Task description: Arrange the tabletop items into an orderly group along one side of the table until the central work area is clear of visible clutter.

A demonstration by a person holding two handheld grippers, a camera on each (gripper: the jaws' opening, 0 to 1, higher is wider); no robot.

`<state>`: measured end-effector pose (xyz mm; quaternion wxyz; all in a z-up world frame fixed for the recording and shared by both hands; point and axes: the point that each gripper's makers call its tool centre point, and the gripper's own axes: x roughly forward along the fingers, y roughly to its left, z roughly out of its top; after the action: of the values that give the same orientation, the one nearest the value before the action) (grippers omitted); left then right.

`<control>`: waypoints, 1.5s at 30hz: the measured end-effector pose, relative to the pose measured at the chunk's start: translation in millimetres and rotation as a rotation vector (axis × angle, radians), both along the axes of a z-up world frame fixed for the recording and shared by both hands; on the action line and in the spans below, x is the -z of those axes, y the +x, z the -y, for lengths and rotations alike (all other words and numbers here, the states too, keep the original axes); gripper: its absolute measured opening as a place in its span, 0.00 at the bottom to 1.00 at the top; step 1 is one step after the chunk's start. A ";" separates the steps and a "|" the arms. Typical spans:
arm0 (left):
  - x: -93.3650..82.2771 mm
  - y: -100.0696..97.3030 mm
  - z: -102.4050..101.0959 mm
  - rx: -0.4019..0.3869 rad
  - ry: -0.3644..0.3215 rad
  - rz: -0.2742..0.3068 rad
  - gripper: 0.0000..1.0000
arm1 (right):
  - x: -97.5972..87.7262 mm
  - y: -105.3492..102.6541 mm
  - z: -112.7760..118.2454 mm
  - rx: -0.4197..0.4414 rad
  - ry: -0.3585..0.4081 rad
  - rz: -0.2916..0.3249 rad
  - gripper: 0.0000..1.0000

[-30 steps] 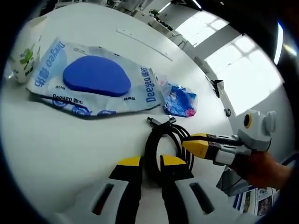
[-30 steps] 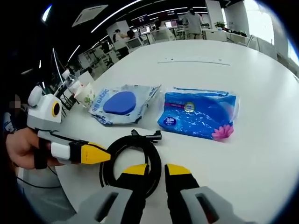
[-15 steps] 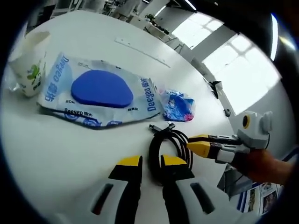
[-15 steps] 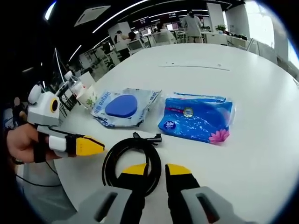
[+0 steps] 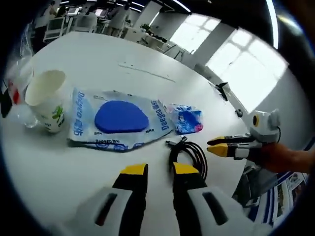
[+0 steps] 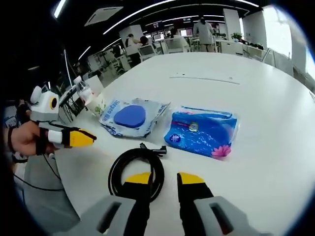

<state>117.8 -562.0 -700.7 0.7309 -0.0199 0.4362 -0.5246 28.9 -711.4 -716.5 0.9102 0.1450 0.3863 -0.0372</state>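
Low in the left gripper view, the left gripper [image 5: 158, 172] rises from the bottom edge, yellow-tipped jaws parted a little with nothing between them, poised above the white surface [image 5: 98, 59]. Just up and right of its tips lies the coiled black cable [image 5: 189, 155]. At the right edge the right gripper [image 5: 219, 146] comes in level, a hand [image 5: 280, 160] behind it, tips drawn together as far as one can tell, clear of the cable.

Over in the right gripper view, that gripper's [image 6: 164, 179] jaws stand slightly apart and empty; its left tip overlaps the cable coil [image 6: 135, 167]. The left gripper [image 6: 88, 137] pokes in from the left.

Now the paper cup [image 5: 47, 101] stands upright at left, touching the wipes pack with the blue lid [image 5: 118, 120]. The right view spreads the blue tissue pack [image 6: 202, 132] out flat, just beside the wipes pack [image 6: 130, 117]. Beyond both packs lies wide bare surface; the near edge curves away lower left.
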 end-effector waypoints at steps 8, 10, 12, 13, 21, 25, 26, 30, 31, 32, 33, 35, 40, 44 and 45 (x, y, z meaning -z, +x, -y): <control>-16.9 25.6 -30.9 -0.008 -0.012 0.076 0.22 | -12.7 -4.2 5.4 -0.016 -0.020 0.029 0.24; -26.1 28.8 -41.1 -0.009 -0.016 0.101 0.24 | -16.1 -4.3 6.2 -0.019 -0.023 0.039 0.26; -33.4 33.9 -53.1 -0.008 -0.016 0.129 0.25 | -19.7 -5.8 5.9 -0.027 -0.029 0.056 0.29; -35.9 36.4 -57.8 -0.008 -0.018 0.139 0.26 | -21.7 -5.0 6.4 -0.032 -0.030 0.065 0.30; -51.6 61.7 -96.2 -0.052 -0.021 0.187 0.31 | -37.7 -10.8 1.0 -0.083 -0.035 0.091 0.41; -53.5 73.0 -113.7 -0.079 -0.027 0.206 0.34 | -42.7 -12.4 -3.4 -0.101 -0.033 0.102 0.46; -56.4 72.9 -116.1 -0.085 -0.032 0.207 0.35 | -44.1 -13.7 -4.4 -0.103 -0.031 0.104 0.46; -63.9 76.8 -132.5 -0.099 -0.035 0.230 0.40 | -49.4 -21.4 -7.5 -0.116 -0.025 0.107 0.52; -64.7 77.1 -135.2 -0.096 -0.035 0.232 0.41 | -50.7 -24.1 -10.2 -0.126 -0.023 0.106 0.54; -66.5 77.0 -140.2 -0.093 -0.037 0.237 0.42 | -51.8 -27.2 -12.7 -0.136 -0.023 0.104 0.56; -67.6 77.0 -143.1 -0.091 -0.037 0.241 0.44 | -52.6 -29.4 -15.1 -0.149 -0.019 0.103 0.58; -71.4 75.2 -151.2 -0.077 -0.037 0.253 0.47 | -57.6 -32.6 -22.7 -0.196 -0.011 0.126 0.63; -79.2 75.8 -165.6 -0.048 -0.042 0.276 0.55 | -63.7 -46.5 -36.2 -0.279 -0.044 0.107 0.69; -83.2 75.9 -176.4 -0.036 -0.045 0.287 0.59 | -68.6 -51.2 -39.6 -0.307 -0.045 0.107 0.73; -83.8 75.6 -179.2 -0.032 -0.044 0.291 0.60 | -70.5 -50.9 -40.6 -0.313 -0.042 0.116 0.74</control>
<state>193.4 -382.7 -616.9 0.7941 0.0332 0.3137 -0.5195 -22.1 -670.8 -646.0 0.9284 0.0661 0.3501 0.1054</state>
